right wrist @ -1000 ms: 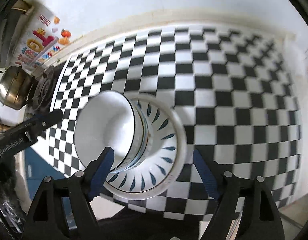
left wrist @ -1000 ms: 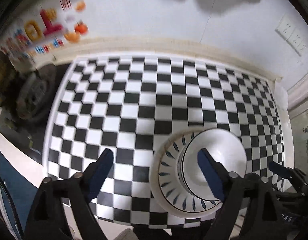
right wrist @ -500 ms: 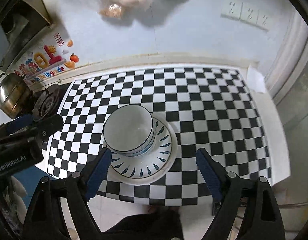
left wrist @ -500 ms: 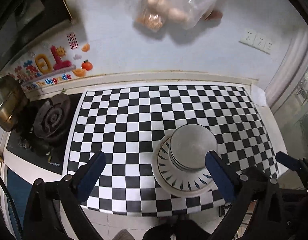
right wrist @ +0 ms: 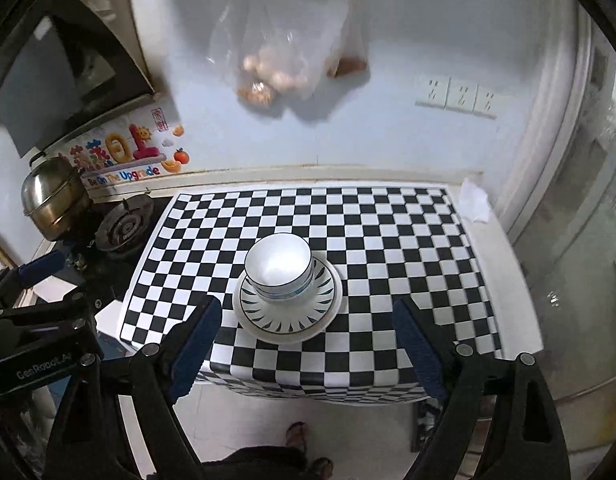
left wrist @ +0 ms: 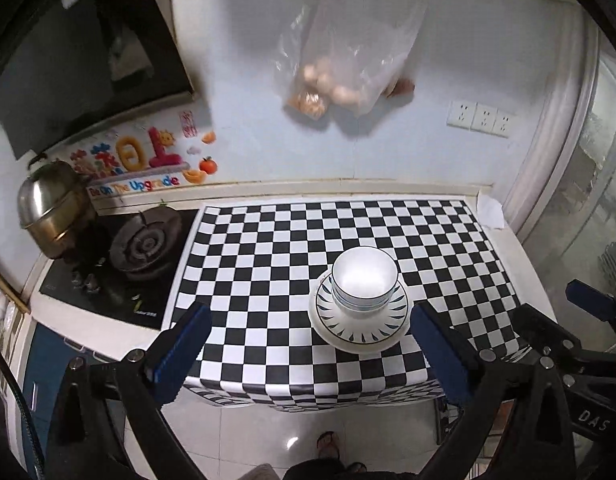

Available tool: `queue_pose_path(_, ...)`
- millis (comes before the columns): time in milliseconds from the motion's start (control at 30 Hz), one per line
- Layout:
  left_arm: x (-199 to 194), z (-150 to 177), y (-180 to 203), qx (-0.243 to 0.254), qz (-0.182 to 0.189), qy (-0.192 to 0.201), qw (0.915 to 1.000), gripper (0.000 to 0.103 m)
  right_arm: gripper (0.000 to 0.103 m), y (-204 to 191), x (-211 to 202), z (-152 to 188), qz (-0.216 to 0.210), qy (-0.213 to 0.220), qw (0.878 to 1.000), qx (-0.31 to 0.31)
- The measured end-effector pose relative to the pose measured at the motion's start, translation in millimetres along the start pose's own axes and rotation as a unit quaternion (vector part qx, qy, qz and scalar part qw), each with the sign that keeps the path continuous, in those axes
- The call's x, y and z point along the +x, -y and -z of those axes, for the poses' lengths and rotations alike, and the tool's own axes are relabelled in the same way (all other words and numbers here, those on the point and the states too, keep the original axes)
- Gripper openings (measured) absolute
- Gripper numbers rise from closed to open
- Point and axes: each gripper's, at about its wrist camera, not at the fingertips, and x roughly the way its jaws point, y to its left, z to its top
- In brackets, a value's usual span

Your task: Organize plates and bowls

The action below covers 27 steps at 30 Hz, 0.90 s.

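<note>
Both grippers are held high above the counter, looking down on it. Left gripper (left wrist: 308, 354): jaws spread wide, blue pads far apart, nothing between them. Right gripper (right wrist: 308, 344): likewise spread wide and empty. Task items sit together on the checkered cloth (left wrist: 268, 248), toward its front edge and right of centre in the left wrist view. The white bowls (left wrist: 364, 282) appear as a nested stack, upright, with blue lines around the outer wall; the exact count cannot be told. The stack rests on a white plate (left wrist: 360, 330) with dark leaf-shaped marks around its rim; the bowls sit slightly toward the plate's rear, leaving more rim showing at the front. In the right wrist view the same bowls (right wrist: 278, 268) and plate (right wrist: 288, 318) lie near the cloth's centre-front. Neither gripper touches them; both are well apart from the stack. Surroundings: gas burner (left wrist: 142, 246) left of the cloth, steel pot (left wrist: 52, 208) behind it, plastic bag (left wrist: 348, 52) hanging on the wall, wall sockets (left wrist: 480, 118) to the right.
</note>
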Motion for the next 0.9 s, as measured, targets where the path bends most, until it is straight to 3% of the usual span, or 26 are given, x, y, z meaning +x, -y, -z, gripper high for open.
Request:
queue_pose_path(200, -51.7, 18.8, 1.0, -0.011, -0.014, 0.025, 0.9995, 0.102, 0.090, -6.9, -66.2, 25.0, -0.010, 0.037, 0.999, -0.017)
queue_pose_path(467, -91.8, 45.3, 7.6, -0.021, -0.010, 0.028, 0.9993, 0.102, 0.090, -7.0, -118.2, 53.2, -0.014, 0.054, 0.998, -0.026)
queue_pose_path(900, -124.6, 60.0, 8.8, -0.023, -0.027, 0.053, 0.9980, 0.102, 0.091, 0.9, -153.0, 61.4, -0.003, 0.081, 0.996, -0.026)
